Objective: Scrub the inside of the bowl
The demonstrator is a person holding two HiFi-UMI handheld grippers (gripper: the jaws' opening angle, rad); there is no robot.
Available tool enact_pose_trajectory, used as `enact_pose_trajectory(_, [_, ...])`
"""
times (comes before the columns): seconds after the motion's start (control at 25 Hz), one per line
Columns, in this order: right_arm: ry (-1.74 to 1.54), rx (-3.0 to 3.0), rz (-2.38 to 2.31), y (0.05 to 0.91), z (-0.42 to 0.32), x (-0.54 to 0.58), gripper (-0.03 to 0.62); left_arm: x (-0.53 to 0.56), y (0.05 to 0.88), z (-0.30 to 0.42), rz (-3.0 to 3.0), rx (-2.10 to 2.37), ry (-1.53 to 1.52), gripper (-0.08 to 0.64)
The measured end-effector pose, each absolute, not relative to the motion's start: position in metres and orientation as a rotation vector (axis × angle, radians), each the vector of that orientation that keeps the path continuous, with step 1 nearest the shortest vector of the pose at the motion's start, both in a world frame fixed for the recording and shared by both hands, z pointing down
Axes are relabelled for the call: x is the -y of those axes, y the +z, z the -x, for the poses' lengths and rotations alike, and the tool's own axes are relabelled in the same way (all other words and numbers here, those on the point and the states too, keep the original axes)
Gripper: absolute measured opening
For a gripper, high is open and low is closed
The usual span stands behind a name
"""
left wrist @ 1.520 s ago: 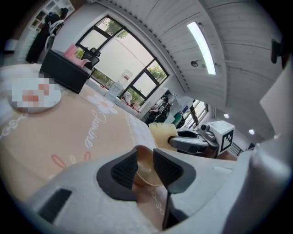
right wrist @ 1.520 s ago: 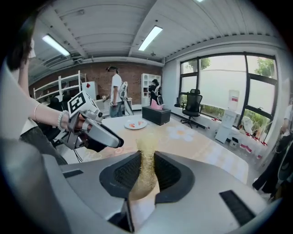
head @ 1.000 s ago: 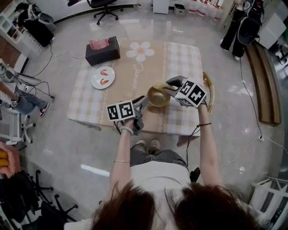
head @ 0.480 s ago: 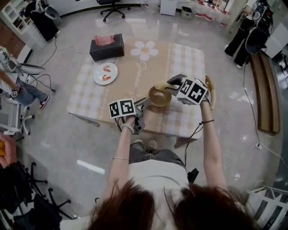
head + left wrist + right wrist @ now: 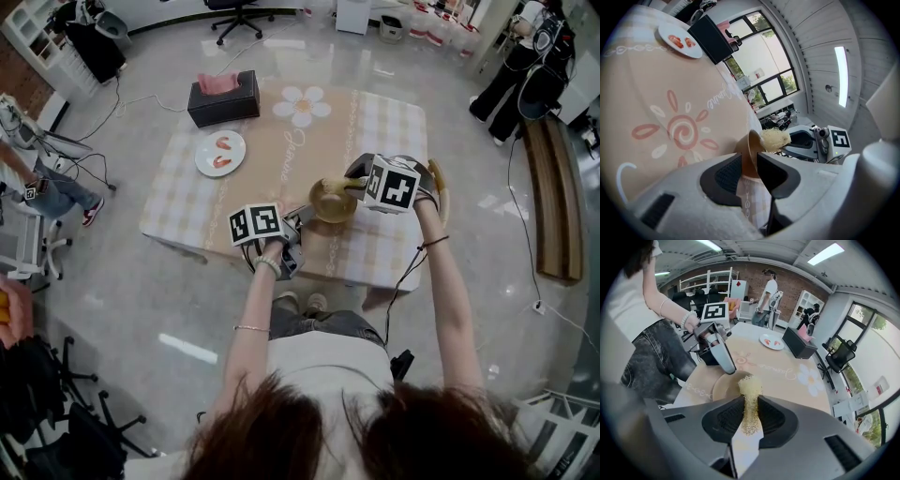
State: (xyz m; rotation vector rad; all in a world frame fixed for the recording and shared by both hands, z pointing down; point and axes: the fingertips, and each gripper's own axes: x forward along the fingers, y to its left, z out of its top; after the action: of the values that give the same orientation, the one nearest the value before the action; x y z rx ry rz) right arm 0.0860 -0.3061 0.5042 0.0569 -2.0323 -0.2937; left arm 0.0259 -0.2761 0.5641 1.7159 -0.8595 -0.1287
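A tan bowl (image 5: 330, 200) is tilted above the table's near edge. My left gripper (image 5: 301, 216) is shut on its near rim; in the left gripper view the rim (image 5: 751, 152) sits clamped between the jaws. My right gripper (image 5: 350, 183) is shut on a pale yellow mesh scrubber (image 5: 750, 391), whose tuft (image 5: 774, 138) rests at the bowl's upper rim, at the opening. From the right gripper view the bowl's inside (image 5: 723, 386) lies just behind the scrubber tip, with the left gripper (image 5: 723, 355) reaching down onto it.
The checked tablecloth (image 5: 281, 155) carries a white plate with red food (image 5: 221, 153) and a black tissue box (image 5: 223, 97) at far left. A yellow curved object (image 5: 438, 192) lies by the table's right edge. People stand by shelves (image 5: 768, 291) beyond the table.
My right gripper has shifted slightly left with the scrubber, closer over the bowl. The left gripper still holds the bowl in about the same place.
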Motion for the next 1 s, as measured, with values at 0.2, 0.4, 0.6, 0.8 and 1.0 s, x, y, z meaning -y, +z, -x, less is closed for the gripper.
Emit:
enact_pose_trajectory(0.2, [-0.376, 1.923, 0.074, 0.51, -0.082, 0.304, 0.078, 0.276, 0.57, -0.028, -1.688, 0.851, -0.122, 0.099])
enact_pose_trajectory(0.4, [-0.426, 1.851, 0.137, 0.514, -0.08, 0.305, 0.078, 0.275, 0.571, -0.029, -1.681, 0.842, -0.125, 0.098])
enact_pose_trajectory(0.6, [-0.443, 1.801, 0.175, 0.517, -0.08, 0.307, 0.078, 0.274, 0.571, -0.029, -1.673, 0.827, -0.122, 0.098])
enact_pose_trajectory(0.8, [-0.491, 1.755, 0.211, 0.516, -0.075, 0.308, 0.078, 0.272, 0.571, -0.031, -1.672, 0.798, -0.114, 0.098])
enact_pose_trajectory(1.0, [-0.54, 1.677, 0.265, 0.52, -0.072, 0.307, 0.078, 0.271, 0.571, -0.032, -1.671, 0.785, -0.117, 0.098])
